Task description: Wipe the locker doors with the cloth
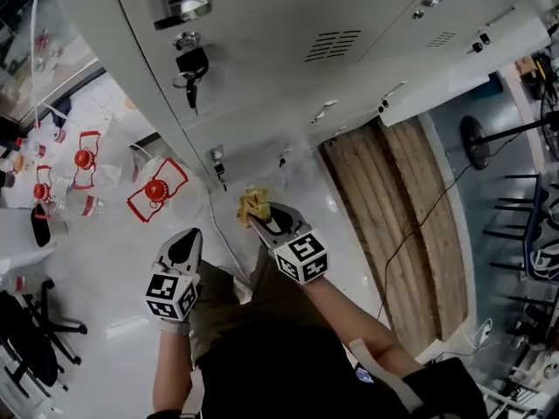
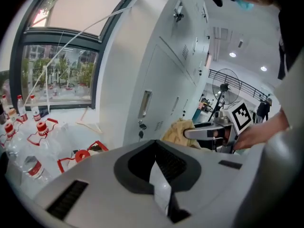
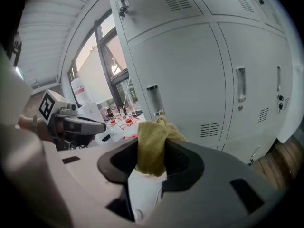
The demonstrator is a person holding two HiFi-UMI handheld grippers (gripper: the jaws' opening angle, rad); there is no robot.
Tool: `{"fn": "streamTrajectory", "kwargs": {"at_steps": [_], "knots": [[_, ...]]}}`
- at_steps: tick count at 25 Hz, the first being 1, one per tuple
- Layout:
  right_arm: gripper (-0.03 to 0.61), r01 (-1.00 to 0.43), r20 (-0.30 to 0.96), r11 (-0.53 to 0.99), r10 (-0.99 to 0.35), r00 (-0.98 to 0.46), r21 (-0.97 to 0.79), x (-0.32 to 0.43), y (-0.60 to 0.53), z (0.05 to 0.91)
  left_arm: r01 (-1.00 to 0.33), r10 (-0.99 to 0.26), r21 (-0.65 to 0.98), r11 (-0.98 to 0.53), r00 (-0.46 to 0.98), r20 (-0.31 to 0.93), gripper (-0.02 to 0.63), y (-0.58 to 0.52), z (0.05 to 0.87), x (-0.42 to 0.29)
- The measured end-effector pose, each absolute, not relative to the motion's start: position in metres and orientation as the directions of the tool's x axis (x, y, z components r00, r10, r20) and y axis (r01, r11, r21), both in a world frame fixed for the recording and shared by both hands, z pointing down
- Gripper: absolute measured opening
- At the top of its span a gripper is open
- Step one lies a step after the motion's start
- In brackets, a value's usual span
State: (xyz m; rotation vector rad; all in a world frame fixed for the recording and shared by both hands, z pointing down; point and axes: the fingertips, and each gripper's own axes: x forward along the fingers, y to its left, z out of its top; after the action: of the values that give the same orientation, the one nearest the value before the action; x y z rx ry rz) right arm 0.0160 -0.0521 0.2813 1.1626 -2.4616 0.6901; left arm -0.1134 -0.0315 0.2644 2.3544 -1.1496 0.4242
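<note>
The grey metal locker doors rise in front of me, also seen in the left gripper view and right gripper view. A yellow cloth is bunched in my right gripper, which is shut on it and held just short of the lowest doors. From the gripper's own camera the cloth fills the gap between the jaws of the right gripper. My left gripper hangs lower left, shut with nothing in it, apart from the lockers; its jaws meet in its own view.
A bunch of keys hangs from one lock. Wrapped packs of red-capped water bottles lie on the floor at left. A wooden board lies at right, beside a fan stand. An office chair stands at lower left.
</note>
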Motion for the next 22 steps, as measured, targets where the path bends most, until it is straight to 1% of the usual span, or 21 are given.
{"fn": "streamTrajectory", "kwargs": {"at_steps": [4,10,13,18,22], "knots": [[0.147,-0.771,0.481,0.570,-0.611,-0.629,-0.284,0.005,-0.071,0.342,-0.803,-0.651,0.289,-0.521,0.593,0.474,0.008,-0.053,0.324,-0.112],[0.147,-0.751,0.460,0.601,-0.604,-0.651,-0.274,-0.012,-0.097,0.421,-0.831,-0.645,0.283,-0.479,0.552,0.529,0.008,-0.072,0.409,-0.115],[0.147,-0.738,0.436,0.626,-0.608,-0.664,-0.252,-0.021,-0.109,0.449,-0.822,-0.647,0.293,-0.489,0.567,0.510,0.008,-0.079,0.437,-0.113],[0.147,-0.706,0.380,0.673,-0.607,-0.698,-0.220,-0.041,-0.128,0.498,-0.819,-0.655,0.222,-0.529,0.560,0.507,0.008,-0.084,0.480,-0.113],[0.149,-0.692,0.329,0.694,-0.618,-0.714,-0.199,-0.054,-0.141,0.526,-0.830,-0.674,0.204,-0.520,0.545,0.499,0.008,-0.084,0.513,-0.118]]}}
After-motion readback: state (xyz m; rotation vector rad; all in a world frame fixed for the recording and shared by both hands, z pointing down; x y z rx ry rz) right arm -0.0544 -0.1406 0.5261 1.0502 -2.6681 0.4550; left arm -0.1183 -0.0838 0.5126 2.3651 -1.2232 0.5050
